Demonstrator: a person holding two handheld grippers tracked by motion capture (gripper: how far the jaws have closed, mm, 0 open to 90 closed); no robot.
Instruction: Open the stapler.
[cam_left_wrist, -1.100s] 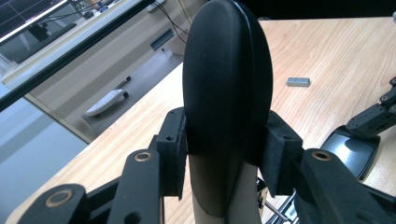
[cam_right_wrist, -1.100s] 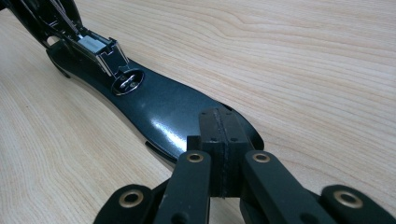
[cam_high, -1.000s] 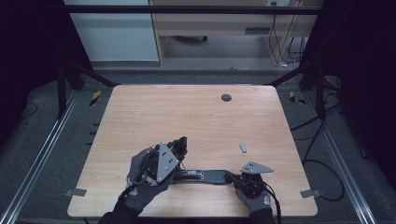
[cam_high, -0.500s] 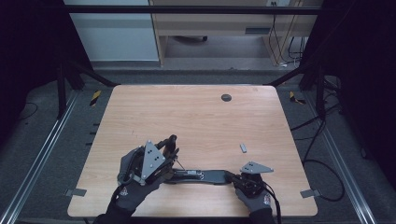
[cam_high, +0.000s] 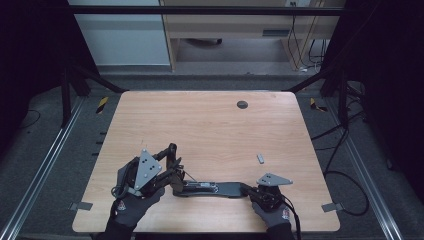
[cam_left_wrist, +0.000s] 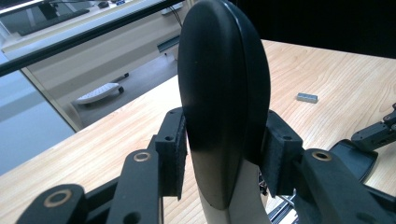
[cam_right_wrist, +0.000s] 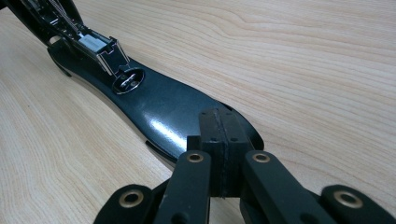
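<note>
At near-left of the counter (cam_high: 210, 125): left gripper (cam_high: 172, 159), fingers about half-closed, pads clamping the stapler lid (cam_left_wrist: 224, 93), which stands raised.
Centre, near the front edge: stapler (cam_high: 215, 188), base lying flat, magazine exposed.
Near-right: right gripper (cam_high: 250, 191), fingers fully closed and empty, tips apparently pressing on the base's end.
Further right, well apart: staple strip (cam_high: 260, 158).
Handling: pin the base firmly and swing the lid without twisting the hinge.
Views: the left gripper view gives pad contact on the lid, the right gripper view the magazine channel, the high view the layout.

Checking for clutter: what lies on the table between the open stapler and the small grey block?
Bare wood in the high view, between stapler and grey block.
</note>
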